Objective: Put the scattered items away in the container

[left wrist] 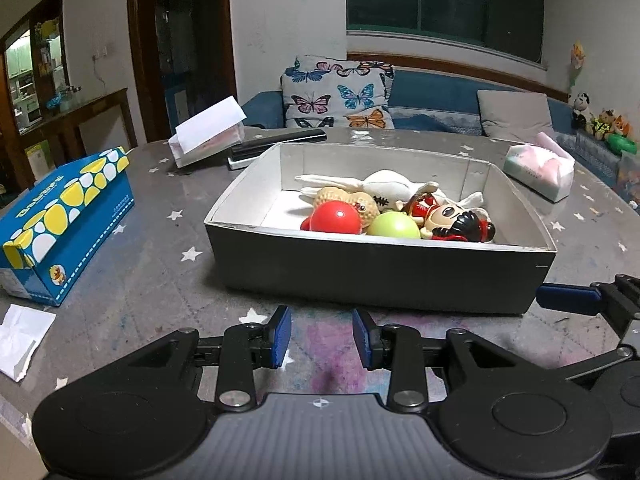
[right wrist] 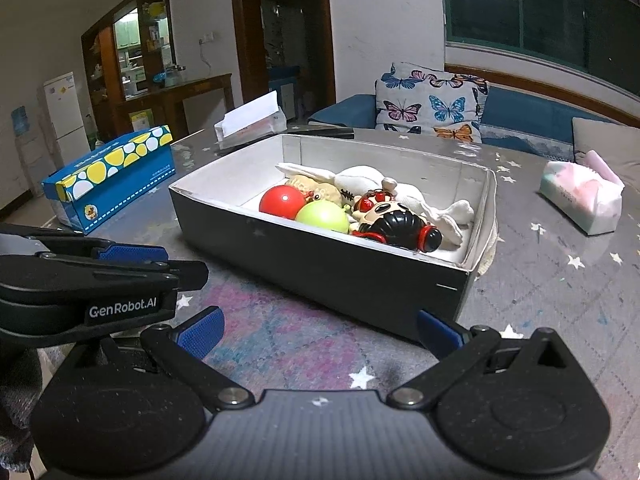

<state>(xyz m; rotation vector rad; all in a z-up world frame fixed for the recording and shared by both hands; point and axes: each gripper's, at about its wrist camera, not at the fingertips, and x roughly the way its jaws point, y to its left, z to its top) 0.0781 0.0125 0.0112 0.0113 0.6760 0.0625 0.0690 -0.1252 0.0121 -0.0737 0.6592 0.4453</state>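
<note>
Grey star-print worktop [left wrist: 160, 240] is carrying a grey container [left wrist: 376, 280] at centre. Blue tissue box [left wrist: 68, 220], pink tissue pack [left wrist: 540, 168] and paper scrap [left wrist: 20, 340] are lying around it.

The left gripper [left wrist: 321, 336] is held low and level with a narrow gap kept between its blue pads [left wrist: 283, 335]. The right gripper [right wrist: 318, 330] is held beside it, its fingers spread wide.
</note>
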